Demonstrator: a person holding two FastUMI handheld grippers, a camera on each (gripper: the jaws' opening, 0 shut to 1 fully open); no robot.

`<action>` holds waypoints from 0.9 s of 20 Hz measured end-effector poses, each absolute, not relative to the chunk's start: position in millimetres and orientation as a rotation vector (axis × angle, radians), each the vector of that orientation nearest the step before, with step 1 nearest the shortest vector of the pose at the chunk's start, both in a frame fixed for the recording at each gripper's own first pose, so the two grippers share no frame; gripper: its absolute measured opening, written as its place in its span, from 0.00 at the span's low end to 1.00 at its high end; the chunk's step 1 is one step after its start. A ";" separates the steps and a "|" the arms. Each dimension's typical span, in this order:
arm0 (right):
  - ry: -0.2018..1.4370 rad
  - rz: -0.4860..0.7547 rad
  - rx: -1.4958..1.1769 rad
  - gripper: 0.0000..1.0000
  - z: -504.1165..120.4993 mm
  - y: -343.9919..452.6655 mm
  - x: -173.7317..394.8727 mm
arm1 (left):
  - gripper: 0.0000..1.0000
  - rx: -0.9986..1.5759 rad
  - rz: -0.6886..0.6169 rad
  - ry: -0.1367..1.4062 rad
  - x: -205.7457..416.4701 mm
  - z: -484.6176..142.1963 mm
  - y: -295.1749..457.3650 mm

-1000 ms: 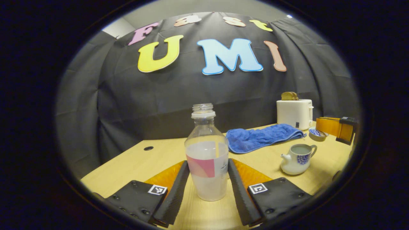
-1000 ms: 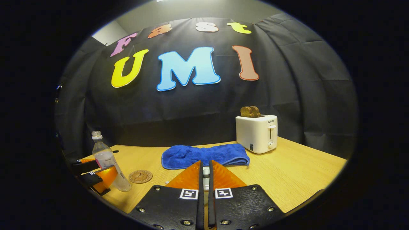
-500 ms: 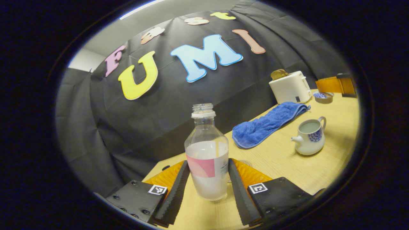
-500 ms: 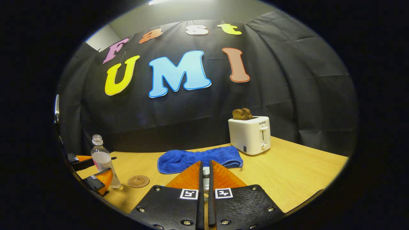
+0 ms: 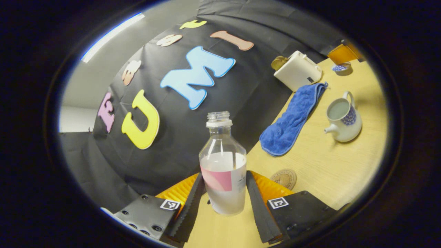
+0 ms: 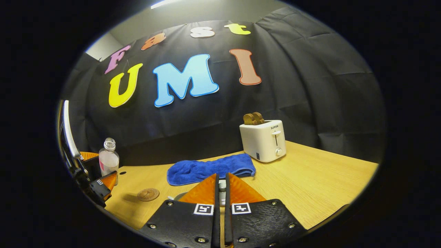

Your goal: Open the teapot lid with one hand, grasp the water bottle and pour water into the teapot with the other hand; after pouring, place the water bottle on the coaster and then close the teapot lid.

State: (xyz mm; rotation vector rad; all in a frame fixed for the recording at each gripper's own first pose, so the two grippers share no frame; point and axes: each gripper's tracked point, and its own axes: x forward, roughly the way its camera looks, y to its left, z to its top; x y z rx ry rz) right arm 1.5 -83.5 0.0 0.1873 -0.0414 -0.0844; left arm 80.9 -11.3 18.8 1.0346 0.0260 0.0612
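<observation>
Water bottle (image 5: 223, 172) clamped in left claw (image 5: 224, 193), lid knob (image 6: 222, 186) pinched by right claw (image 6: 221, 187)

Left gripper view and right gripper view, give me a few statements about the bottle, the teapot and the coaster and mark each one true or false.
1. The water bottle has no cap on. True.
2. The left gripper is open and away from the bottle. False: its fingers press on the bottle's two sides and hold it.
3. The teapot has its lid on. False: its top is open, and the right gripper is shut on the lid's knob.
4. The bottle stands on the coaster. False: the coaster lies bare on the table, apart from the bottle.
5. A blue towel lies between the toaster and the coaster. True.
</observation>
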 end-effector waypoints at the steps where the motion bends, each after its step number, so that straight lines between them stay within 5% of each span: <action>1: -0.048 -0.087 0.181 0.05 1.0 -85.5 -0.3 | 0.85 1.062 0.053 0.026 83.7 18.1 -17.9; 18: -0.105 -0.139 0.242 0.05 15.9 -111.2 -14.7 | 0.85 1.563 -0.041 -0.033 104.3 8.2 -82.5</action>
